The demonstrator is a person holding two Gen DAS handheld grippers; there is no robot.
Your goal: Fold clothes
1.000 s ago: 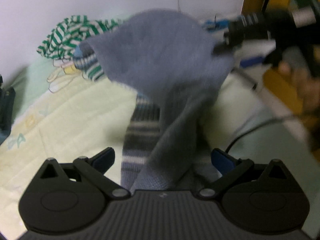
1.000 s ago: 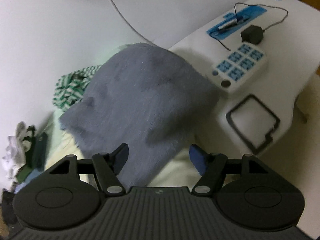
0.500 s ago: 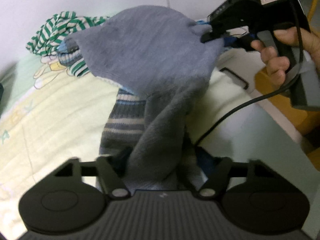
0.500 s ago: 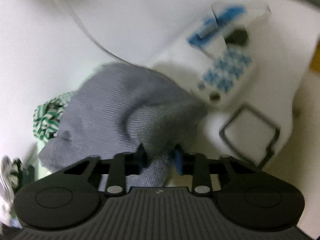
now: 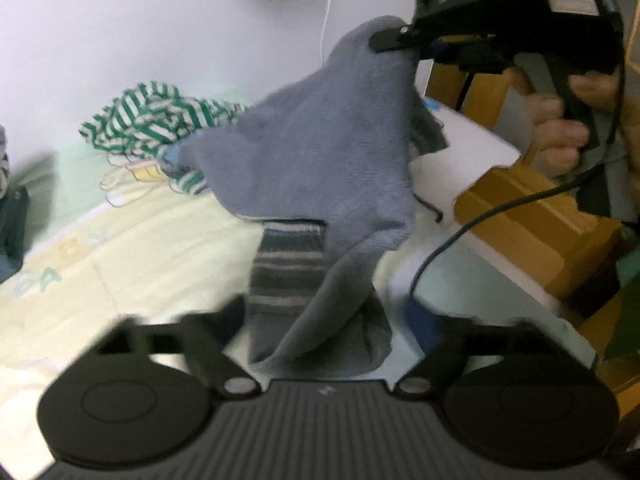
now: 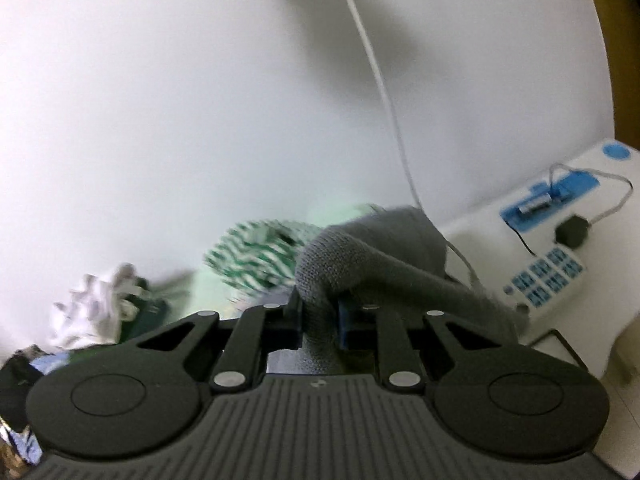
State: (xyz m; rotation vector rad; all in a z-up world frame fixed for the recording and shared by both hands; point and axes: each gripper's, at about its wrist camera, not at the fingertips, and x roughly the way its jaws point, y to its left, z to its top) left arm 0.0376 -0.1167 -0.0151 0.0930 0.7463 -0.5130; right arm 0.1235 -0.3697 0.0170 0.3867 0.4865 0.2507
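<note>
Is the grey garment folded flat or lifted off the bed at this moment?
Lifted, not folded: the grey garment hangs bunched from the closing right gripper; the left gripper is opening.

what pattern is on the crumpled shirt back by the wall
Green and white stripes on the crumpled shirt; clearest in the left wrist view.

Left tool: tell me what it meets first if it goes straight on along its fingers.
Most likely the hanging grey knit garment, draped between the opening left tool jaws; beyond it lies the cream bedsheet. Depth is unclear.
</note>
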